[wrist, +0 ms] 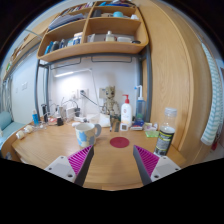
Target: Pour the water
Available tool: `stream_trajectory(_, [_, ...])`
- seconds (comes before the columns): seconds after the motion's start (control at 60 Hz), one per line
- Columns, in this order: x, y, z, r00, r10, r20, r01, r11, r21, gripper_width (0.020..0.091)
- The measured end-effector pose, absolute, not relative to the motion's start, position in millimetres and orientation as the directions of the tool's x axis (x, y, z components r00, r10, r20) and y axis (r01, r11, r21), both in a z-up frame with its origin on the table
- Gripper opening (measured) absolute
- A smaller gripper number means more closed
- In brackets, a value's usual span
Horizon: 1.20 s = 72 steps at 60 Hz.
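Observation:
My gripper [113,163] stands open above a wooden table [50,145], and nothing lies between its fingers [83,163]. A round dark red coaster [119,142] lies just ahead of the fingers. Beyond it and to the left stands a clear glass cup [87,131]. A plastic bottle with a dark label [166,133] stands beyond the right finger. A white bottle with a red cap [126,112] is at the back of the table.
A small wooden figure [108,100] stands by the wall behind the cup. Small items [45,119] crowd the table's back left. A wooden shelf [95,48] with jars and boxes hangs above. A wooden panel [175,70] rises at the right.

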<state>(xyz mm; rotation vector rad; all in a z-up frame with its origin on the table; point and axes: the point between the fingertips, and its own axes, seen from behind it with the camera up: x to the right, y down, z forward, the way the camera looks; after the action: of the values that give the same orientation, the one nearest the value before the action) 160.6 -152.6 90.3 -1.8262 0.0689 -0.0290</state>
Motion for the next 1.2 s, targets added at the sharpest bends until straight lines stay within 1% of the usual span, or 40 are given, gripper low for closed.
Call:
stream_trajectory(0.083, [201, -162, 82, 0.993, -0.119, -0.016, -0.045, -0.249, -0.967, 0.0806])
stream_trajectory(0.233, [265, -160, 81, 0.976, -0.216, -0.015, -0.063, -0.218, -0.974, 0.0806])
stream_trajectory(0.4, [312, -134, 84, 0.964, -0.265, -0.034, -0.081, -0.166, -0.983, 0.0808])
stream_trajectory(0.583, [349, -101, 88, 0.954, -0.301, 0.002, -0.036, -0.121, -0.992, 0.0796])
stream_trajectory(0.65, [354, -93, 87, 0.952, -0.305, 0.01, -0.027, -0.117, -0.993, 0.0754])
stream_trajectory(0.683, [355, -89, 88, 0.953, -0.303, 0.009, -0.025, -0.109, -0.994, 0.071])
stream_trajectory(0.767, [356, -84, 90, 0.953, -0.302, 0.011, -0.019, -0.097, -0.995, 0.0571])
stream_trajectory(0.817, [356, -82, 90, 0.955, -0.296, 0.009, -0.019, -0.091, -0.996, 0.0441])
stream_trajectory(0.9, [354, -79, 90, 0.957, -0.289, 0.015, -0.012, -0.092, -0.996, 0.0429])
stream_trajectory(0.95, [353, -78, 89, 0.959, -0.282, 0.019, -0.009, -0.094, -0.996, 0.0402])
stream_trajectory(1.033, [352, -76, 89, 0.963, -0.27, 0.012, -0.013, -0.093, -0.996, 0.0315])
stream_trajectory(1.05, [353, -77, 89, 0.962, -0.273, 0.007, -0.018, -0.091, -0.996, 0.0313])
stream_trajectory(1.067, [353, -77, 89, 0.963, -0.271, 0.004, -0.02, -0.088, -0.996, 0.0283])
stream_trajectory(1.083, [353, -77, 90, 0.963, -0.269, 0.003, -0.022, -0.087, -0.996, 0.0272])
stream_trajectory(1.2, [352, -78, 89, 0.963, -0.269, 0.005, -0.021, -0.093, -0.995, 0.0261])
